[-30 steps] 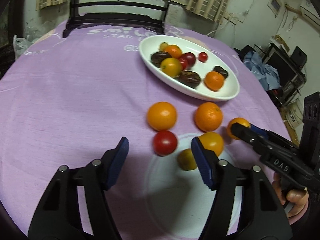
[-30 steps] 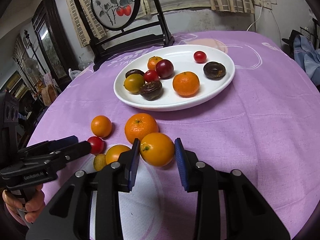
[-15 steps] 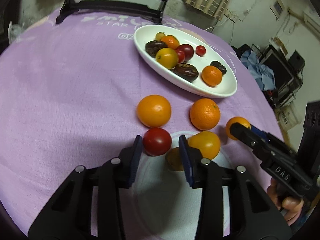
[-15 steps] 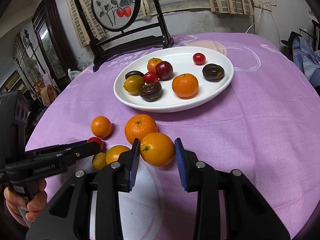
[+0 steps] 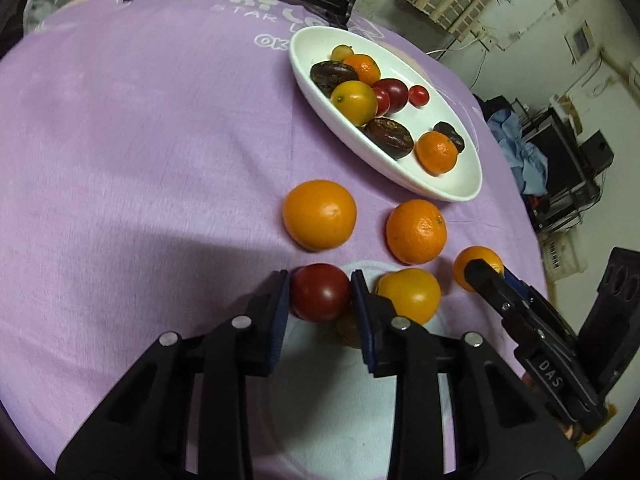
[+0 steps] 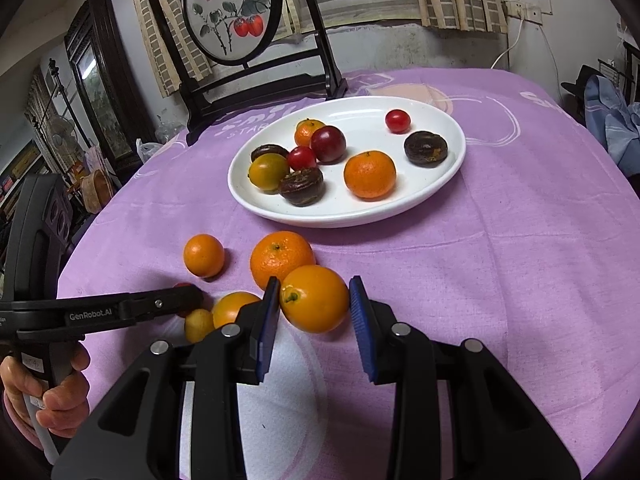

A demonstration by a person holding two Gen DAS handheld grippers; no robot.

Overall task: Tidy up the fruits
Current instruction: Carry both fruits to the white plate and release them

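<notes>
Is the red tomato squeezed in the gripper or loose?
Squeezed: the left hand-held gripper has both blue pads touching the red tomato's sides.

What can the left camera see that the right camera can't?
Only the left wrist view shows the left gripper shut on the red tomato, which the right view mostly hides. Only the right wrist view shows the round fruit painting and the right gripper around an orange, apparently not yet squeezing it. Both show the white plate of fruit on the purple cloth.

Red tomato [image 5: 319, 297] clamped upright, loose oranges [image 5: 319, 214] beside white plate [image 5: 460, 184]
</notes>
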